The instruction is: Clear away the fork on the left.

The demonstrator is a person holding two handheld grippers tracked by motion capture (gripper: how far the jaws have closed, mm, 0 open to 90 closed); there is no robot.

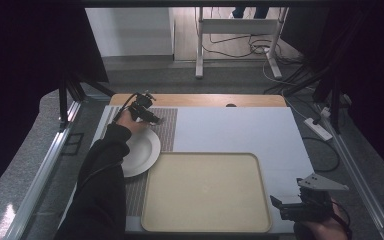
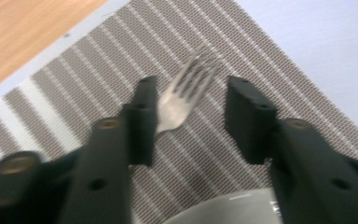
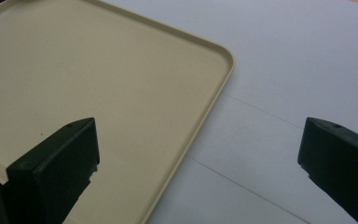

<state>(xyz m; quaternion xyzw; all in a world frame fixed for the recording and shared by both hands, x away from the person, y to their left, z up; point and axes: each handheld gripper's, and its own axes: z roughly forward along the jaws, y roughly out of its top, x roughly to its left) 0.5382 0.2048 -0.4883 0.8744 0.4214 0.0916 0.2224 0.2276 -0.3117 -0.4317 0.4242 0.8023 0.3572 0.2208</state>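
A: Fork (image 2: pixel 179 100), where does it lie?

B: On the striped placemat (image 2: pixel 121 56), at the far left of the table. In the left gripper view its tines show between the two black jaws of the left gripper (image 2: pixel 191 116). The jaws stand apart. The fork's head is close beside one jaw, but if they touch I cannot tell. No pad presses on it. Its handle is hidden under that jaw.

A: Let us go from near to far. What is nearest?

B: At the near right corner, the right gripper (image 1: pixel 280 206). Its jaws are wide apart with nothing between them, as the right gripper view shows (image 3: pixel 198 158). The hand that holds it is cut off by the bottom edge. Just left of it lies the beige tray (image 1: pixel 205 195), with nothing on it.

A: And further?

B: The white plate (image 1: pixel 142 150) is on the placemat (image 1: pixel 167 127), just left of the tray's far corner. A dark sleeve (image 1: pixel 105 175) covers its near left part. Beyond the plate, the left gripper (image 1: pixel 155 120) hangs over the mat.

A: Can you see the fork from above?

B: No, there it is too small and the gripper stands in the way.
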